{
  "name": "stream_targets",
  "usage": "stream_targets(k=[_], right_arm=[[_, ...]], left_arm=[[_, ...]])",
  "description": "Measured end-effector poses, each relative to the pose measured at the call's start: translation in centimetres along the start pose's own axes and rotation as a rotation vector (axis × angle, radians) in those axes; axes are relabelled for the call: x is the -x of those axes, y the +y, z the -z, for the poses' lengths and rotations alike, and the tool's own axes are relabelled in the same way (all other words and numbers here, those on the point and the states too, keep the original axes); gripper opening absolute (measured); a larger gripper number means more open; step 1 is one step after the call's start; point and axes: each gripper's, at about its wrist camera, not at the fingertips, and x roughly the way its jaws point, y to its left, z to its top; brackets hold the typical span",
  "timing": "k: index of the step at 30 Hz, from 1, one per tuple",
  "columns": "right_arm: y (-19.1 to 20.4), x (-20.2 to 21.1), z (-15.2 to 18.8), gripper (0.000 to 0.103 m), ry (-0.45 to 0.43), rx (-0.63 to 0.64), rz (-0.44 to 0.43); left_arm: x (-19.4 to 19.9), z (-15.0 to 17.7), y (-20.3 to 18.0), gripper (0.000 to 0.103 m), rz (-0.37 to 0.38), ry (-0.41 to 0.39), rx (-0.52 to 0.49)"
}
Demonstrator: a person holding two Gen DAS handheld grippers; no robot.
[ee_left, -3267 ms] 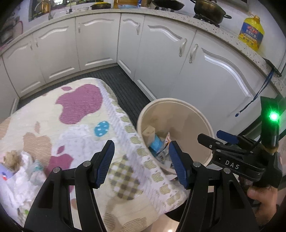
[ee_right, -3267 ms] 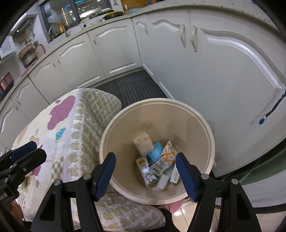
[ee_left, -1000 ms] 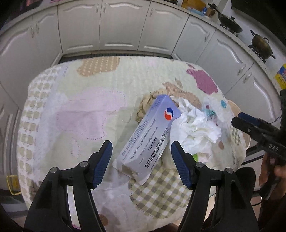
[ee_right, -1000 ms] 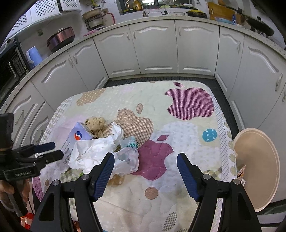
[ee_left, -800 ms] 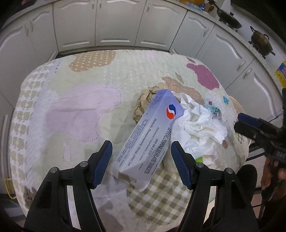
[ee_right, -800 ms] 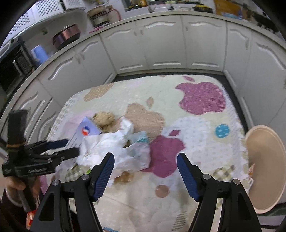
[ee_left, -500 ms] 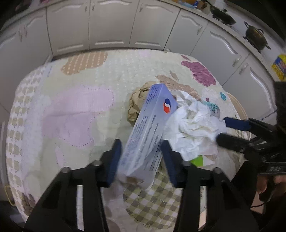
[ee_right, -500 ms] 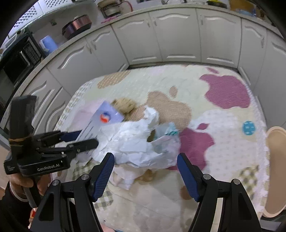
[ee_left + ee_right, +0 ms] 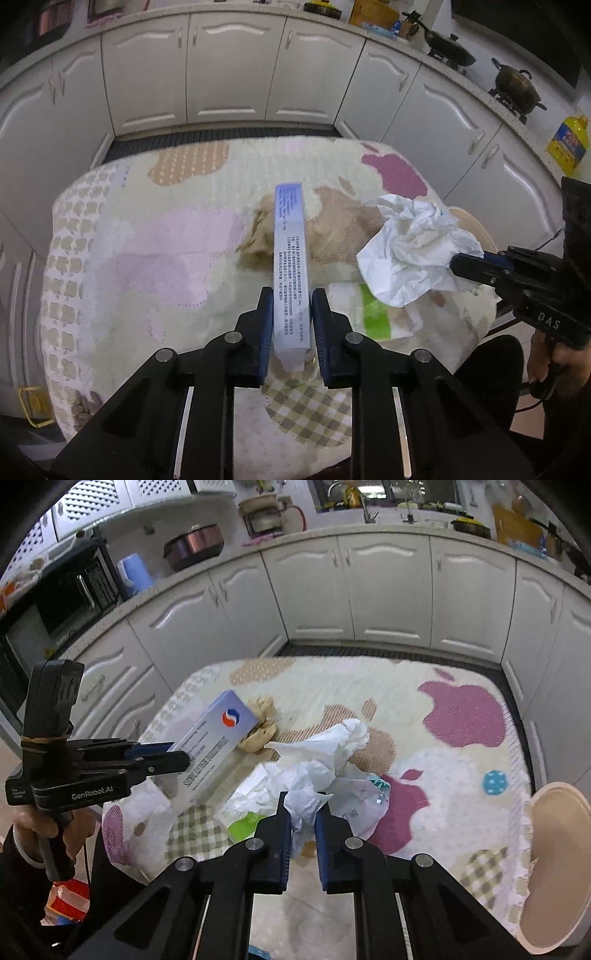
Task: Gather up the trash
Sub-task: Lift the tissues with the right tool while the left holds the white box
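Left gripper [image 9: 291, 325] pinches the long box [image 9: 290, 266], right gripper [image 9: 302, 830] pinches crumpled paper [image 9: 317, 760] at frame center — thin paper may tear and drop.

Both wrist cameras look steeply down, close over the same quilted table [image 9: 155, 229].

The desk [image 9: 461, 775] has an apple-pattern quilted cover. On it lie a brown crumpled paper [image 9: 260, 725], a green-white packet [image 9: 245, 821] and a plastic bag [image 9: 360, 805].
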Motion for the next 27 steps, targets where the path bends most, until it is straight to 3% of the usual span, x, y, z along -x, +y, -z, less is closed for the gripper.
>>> stream_targets(k=[10,27], right_arm=[[-1.1,3.7,-0.3,0.010,-0.069,-0.001,0.022],[-4.9,6.7,-0.3,0.010,-0.119,-0.072,0.076]], left_arm=[[2.7,-0.9,-1.2,0.016,0.017,-0.068,0.001],[3.0,-3.7,-5.6,0.016,0.068,-0.115,-0.034]])
